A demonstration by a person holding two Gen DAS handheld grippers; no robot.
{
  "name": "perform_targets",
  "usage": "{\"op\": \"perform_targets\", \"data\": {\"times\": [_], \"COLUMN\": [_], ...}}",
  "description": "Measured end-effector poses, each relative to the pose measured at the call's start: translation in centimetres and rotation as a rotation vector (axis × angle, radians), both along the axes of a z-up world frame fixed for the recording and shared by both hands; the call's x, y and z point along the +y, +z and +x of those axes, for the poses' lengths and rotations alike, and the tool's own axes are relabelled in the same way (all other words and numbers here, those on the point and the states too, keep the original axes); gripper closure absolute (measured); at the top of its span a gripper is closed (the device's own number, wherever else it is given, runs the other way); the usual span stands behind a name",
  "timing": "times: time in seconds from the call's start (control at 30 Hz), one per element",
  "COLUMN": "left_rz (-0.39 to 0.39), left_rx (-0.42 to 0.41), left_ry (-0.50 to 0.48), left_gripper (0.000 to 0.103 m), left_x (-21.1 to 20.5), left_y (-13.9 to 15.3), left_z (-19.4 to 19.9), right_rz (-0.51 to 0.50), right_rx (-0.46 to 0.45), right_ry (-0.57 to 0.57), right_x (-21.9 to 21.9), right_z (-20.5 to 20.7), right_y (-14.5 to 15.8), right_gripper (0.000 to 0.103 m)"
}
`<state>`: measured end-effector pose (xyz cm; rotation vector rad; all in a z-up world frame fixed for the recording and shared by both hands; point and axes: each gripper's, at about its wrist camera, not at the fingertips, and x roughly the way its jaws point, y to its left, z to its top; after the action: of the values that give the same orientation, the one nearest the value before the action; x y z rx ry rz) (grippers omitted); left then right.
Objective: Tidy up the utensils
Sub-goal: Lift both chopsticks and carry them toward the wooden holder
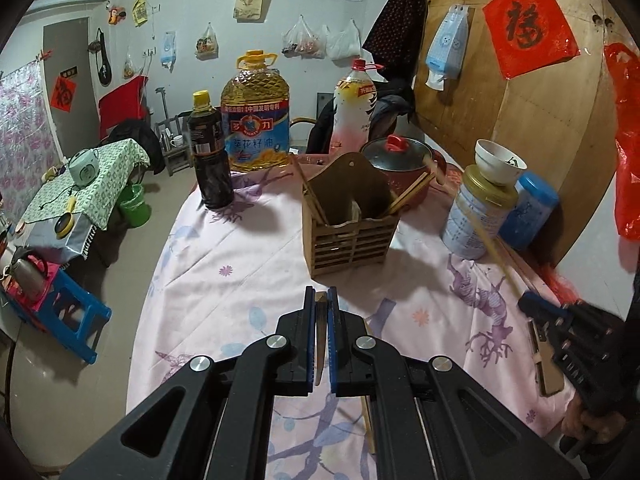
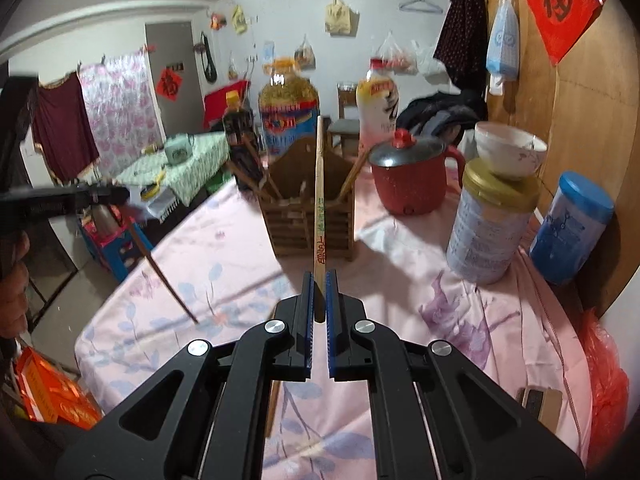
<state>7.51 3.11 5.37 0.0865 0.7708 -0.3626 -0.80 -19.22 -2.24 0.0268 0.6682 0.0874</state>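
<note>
A slatted wooden utensil holder (image 1: 350, 236) (image 2: 308, 224) stands mid-table on the pink floral cloth, with several chopsticks leaning in it. My left gripper (image 1: 320, 292) is shut on a dark brown chopstick (image 1: 320, 336), held above the cloth in front of the holder. From the right wrist view, that left gripper (image 2: 120, 196) shows at the left edge, its dark chopstick (image 2: 168, 276) slanting down toward the cloth. My right gripper (image 2: 319, 276) is shut on a pale printed bamboo chopstick (image 2: 319, 200) that points up across the holder. Seen from the left wrist, the right gripper (image 1: 528, 300) and its pale chopstick (image 1: 492, 248) are at the right.
Behind the holder stand a dark sauce bottle (image 1: 210, 152), a big oil jug (image 1: 256, 120), a tall drink bottle (image 1: 354, 108) and a red lidded pot (image 1: 400, 160). A tin (image 1: 476, 216) topped with a white bowl (image 1: 500, 160) and a blue canister (image 1: 528, 208) line the right wall. A phone (image 2: 540, 402) lies at the table's right.
</note>
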Motion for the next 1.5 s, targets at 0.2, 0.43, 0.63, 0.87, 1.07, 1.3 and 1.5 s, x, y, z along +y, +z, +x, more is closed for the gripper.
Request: {"op": "perform_targets", "data": {"times": [0.2,0.43,0.63,0.87,1.07,1.3,1.5], "left_rz": [0.002,0.006,0.010,-0.009,0.011,0.009,0.009], "left_rx": [0.028,0.046,0.044,0.044,0.028,0.010,-0.011], "left_ry": [-0.015,-0.074,-0.121,-0.053,0.005,0.060,0.075], "left_gripper": [0.097,0.097,0.097,0.097,0.097,0.097,0.097], "left_x": [0.4,1.3,2.2,2.1,1.2,0.7,0.2], "left_y": [-0.9,-1.9,-1.8,-1.6,-1.1,-0.3,1.2], "left_z": [1.0,2.1,3.2,4.7,5.2,6.0,7.4], "right_rz": [-0.060,-0.050,-0.087,-0.104,-0.124,-0.144,-0.095], "right_rx": [0.168,0.324,0.359,0.396,0.485,0.369,0.186], "right_ry": [0.017,-0.043,-0.057,0.026,0.095,0.140,0.133], "right_x": [0.6,0.9,2.3,1.8,0.2,-0.4,-0.3], "right_z": [-0.3,0.5,0.3,4.6,9.2,12.8,14.4], "right_y": [-3.5,-6.9,-7.2,-6.9,-8.3,-4.7,0.6], "right_gripper": [0.096,0.096,0.096,0.096,0.096,0.096,0.096]}}
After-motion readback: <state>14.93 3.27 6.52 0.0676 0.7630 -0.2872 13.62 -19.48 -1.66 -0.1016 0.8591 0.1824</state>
